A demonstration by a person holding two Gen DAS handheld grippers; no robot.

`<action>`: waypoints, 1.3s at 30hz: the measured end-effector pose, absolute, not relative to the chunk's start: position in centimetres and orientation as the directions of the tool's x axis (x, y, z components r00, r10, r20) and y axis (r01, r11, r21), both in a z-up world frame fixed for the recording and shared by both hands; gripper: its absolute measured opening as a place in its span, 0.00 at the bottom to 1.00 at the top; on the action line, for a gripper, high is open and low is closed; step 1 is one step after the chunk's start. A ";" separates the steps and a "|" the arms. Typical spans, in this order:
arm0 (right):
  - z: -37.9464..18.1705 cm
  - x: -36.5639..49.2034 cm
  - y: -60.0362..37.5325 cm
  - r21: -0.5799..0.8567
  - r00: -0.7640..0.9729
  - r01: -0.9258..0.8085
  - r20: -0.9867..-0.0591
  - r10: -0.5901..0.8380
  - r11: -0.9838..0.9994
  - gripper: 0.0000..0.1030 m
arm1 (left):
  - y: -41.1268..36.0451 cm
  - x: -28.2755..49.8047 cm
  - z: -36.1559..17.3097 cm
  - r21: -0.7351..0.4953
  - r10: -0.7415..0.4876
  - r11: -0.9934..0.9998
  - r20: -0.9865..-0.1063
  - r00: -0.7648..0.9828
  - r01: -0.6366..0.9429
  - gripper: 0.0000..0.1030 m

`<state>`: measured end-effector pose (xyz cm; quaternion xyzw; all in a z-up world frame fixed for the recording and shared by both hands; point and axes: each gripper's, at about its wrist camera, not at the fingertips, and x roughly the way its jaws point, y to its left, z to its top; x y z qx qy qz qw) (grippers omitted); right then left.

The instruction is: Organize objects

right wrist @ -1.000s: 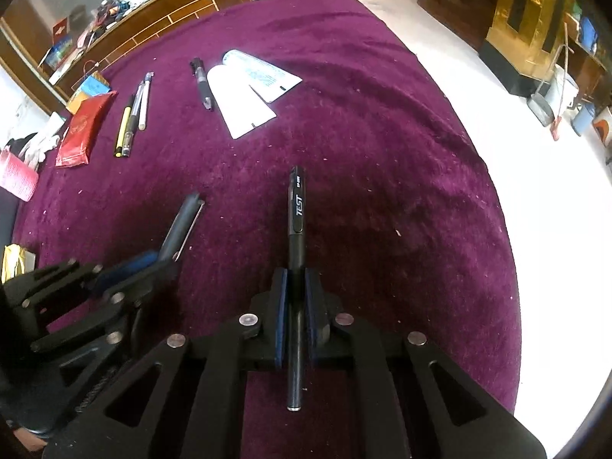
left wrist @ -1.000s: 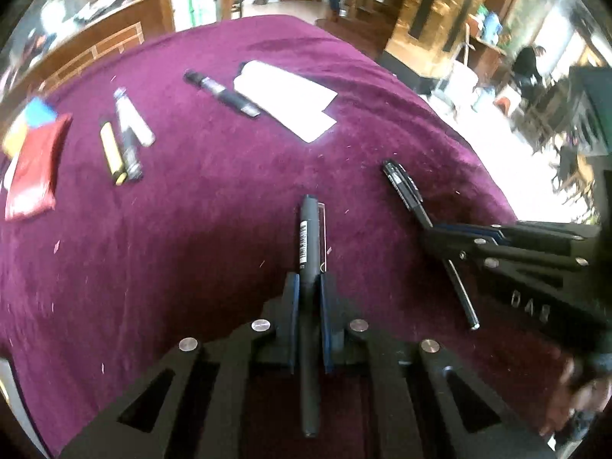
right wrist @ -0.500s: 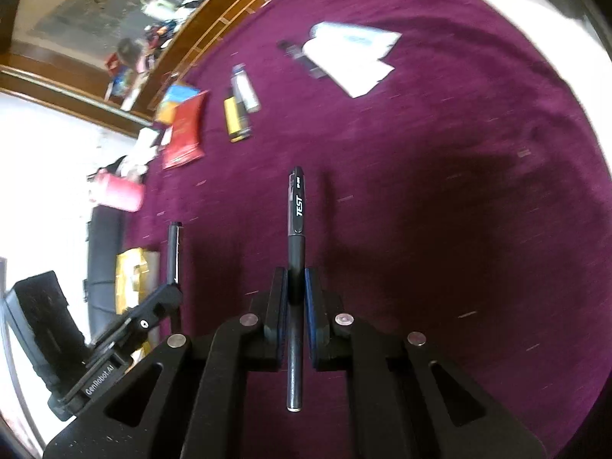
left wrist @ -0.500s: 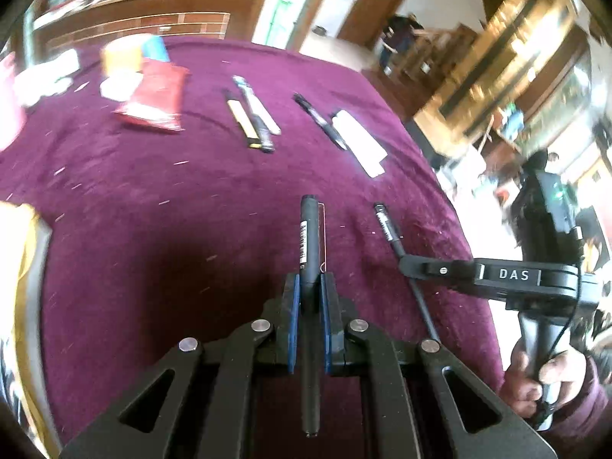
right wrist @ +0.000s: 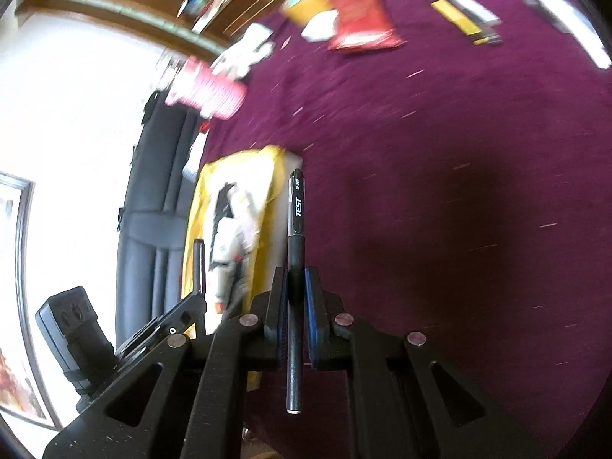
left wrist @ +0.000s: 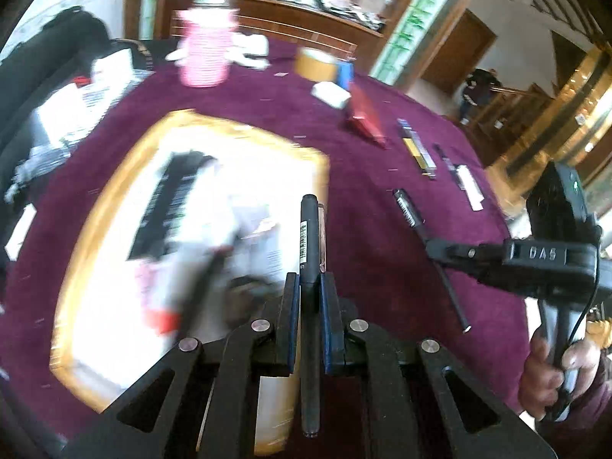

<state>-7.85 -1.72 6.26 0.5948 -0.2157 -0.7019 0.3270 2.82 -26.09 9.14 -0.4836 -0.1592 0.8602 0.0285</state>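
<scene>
Purple cloth (left wrist: 367, 252) fills both views, blurred by motion. Left gripper (left wrist: 310, 298) is clamped on a black clip pen (left wrist: 310, 237) at frame centre, above the yellow-rimmed tray (left wrist: 114, 191) at left. Right gripper (right wrist: 295, 294) is pinched tight on the TEST pen (right wrist: 295, 210), just right of that tray's edge. Each pen lies lengthwise between its pads, likely so they drop in neatly; more pens (left wrist: 417, 151) wait upper right
</scene>
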 end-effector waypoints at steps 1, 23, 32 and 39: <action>6.2 -7.6 -3.1 0.690 -0.065 0.212 -0.696 -0.715 -0.692 0.07 | -27.1 3.2 8.7 -0.298 0.196 -0.948 -0.829 -0.524 0.116 0.07; 1.6 -5.3 -19.5 0.562 0.030 0.234 -0.820 -0.572 -0.793 0.08 | -35.4 2.9 3.5 -0.307 0.206 -0.940 -0.858 -0.470 0.149 0.08; 1.8 -4.8 -20.0 0.520 0.024 0.244 -0.847 -0.531 -0.819 0.10 | -36.7 3.8 5.2 -0.350 0.222 -0.920 -0.836 -0.503 0.176 0.43; 4.1 -4.0 -19.0 0.490 -0.044 0.262 -0.855 -0.517 -0.832 0.35 | -35.8 4.5 7.9 -0.252 0.103 -0.949 -0.817 -0.567 0.191 0.49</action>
